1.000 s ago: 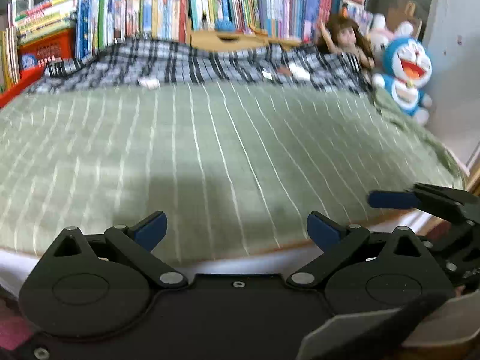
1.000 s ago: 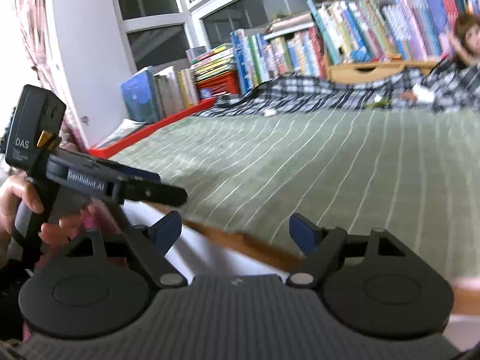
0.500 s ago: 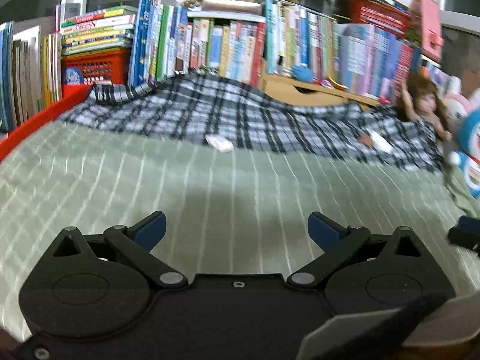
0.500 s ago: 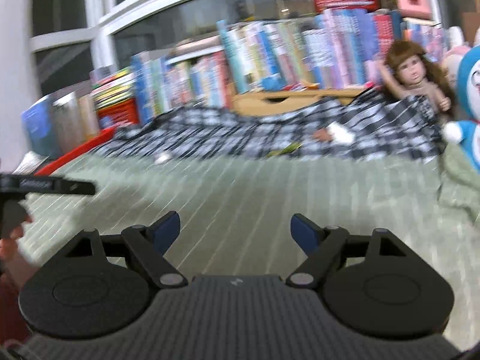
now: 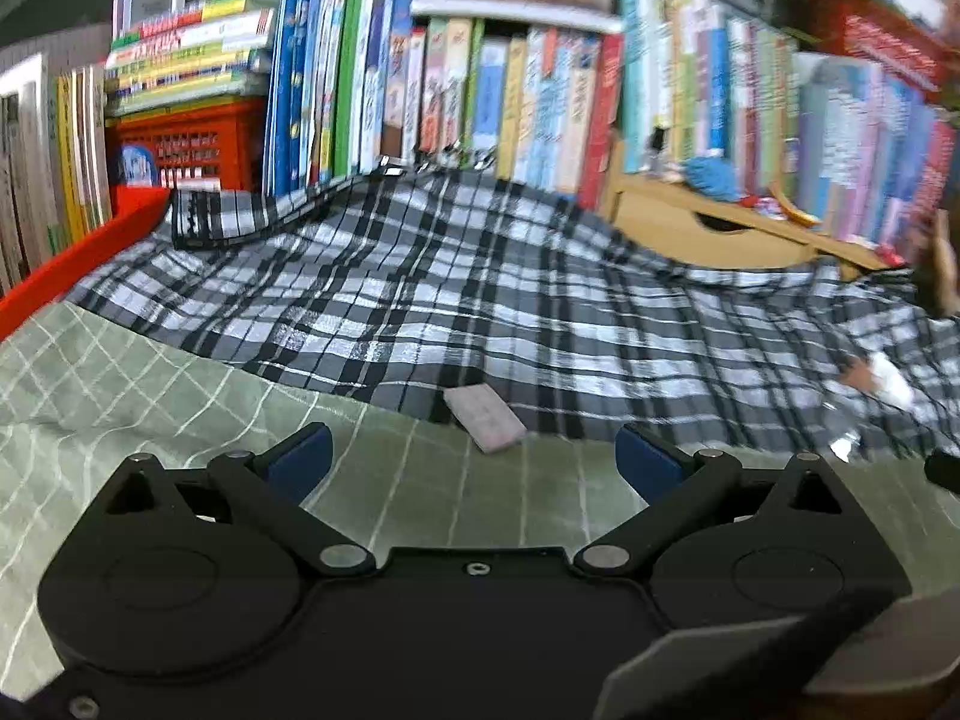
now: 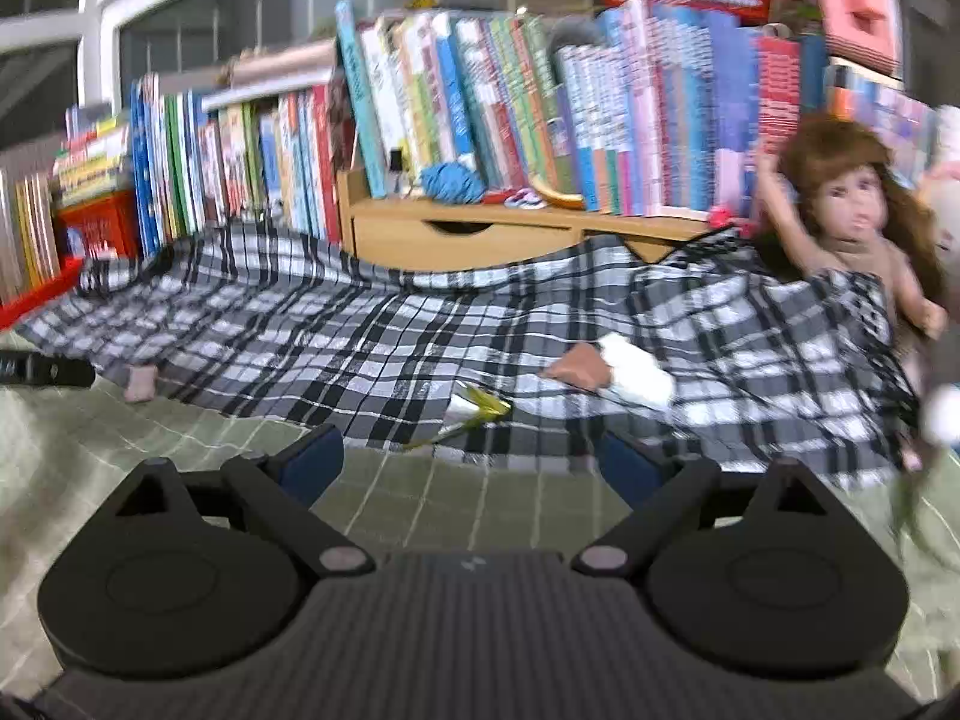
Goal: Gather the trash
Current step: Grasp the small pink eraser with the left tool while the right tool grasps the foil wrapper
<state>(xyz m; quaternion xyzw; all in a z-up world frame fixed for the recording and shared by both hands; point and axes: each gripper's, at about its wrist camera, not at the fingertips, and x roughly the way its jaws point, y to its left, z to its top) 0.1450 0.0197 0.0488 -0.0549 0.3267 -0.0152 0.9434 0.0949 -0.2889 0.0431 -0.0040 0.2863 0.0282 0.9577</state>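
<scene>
A flat pale pink packet [image 5: 483, 418] lies where the plaid blanket [image 5: 480, 300] meets the green striped sheet [image 5: 180, 396]. It is just ahead of my left gripper [image 5: 474, 459], which is open and empty. In the right wrist view a silver and yellow wrapper [image 6: 477, 411] lies at the blanket's edge, just beyond my right gripper [image 6: 468, 462]. Its jaws are opening with nothing between them. A crumpled white tissue [image 6: 636, 369] and a brown scrap [image 6: 579, 369] rest on the blanket further back. The pink packet [image 6: 141, 384] also shows at the far left.
Rows of books [image 5: 480, 72] and a wooden drawer box [image 6: 468, 234] stand behind the bed. A red crate [image 5: 186, 141] and a red ledge [image 5: 78, 252] are on the left. A doll [image 6: 858, 222] leans at the right. Green sheet spreads under both grippers.
Both grippers have swept forward across the green sheet to the plaid blanket's edge. The pink packet and the wrapper now lie close in front of them. The right view swung away from the left hand.
</scene>
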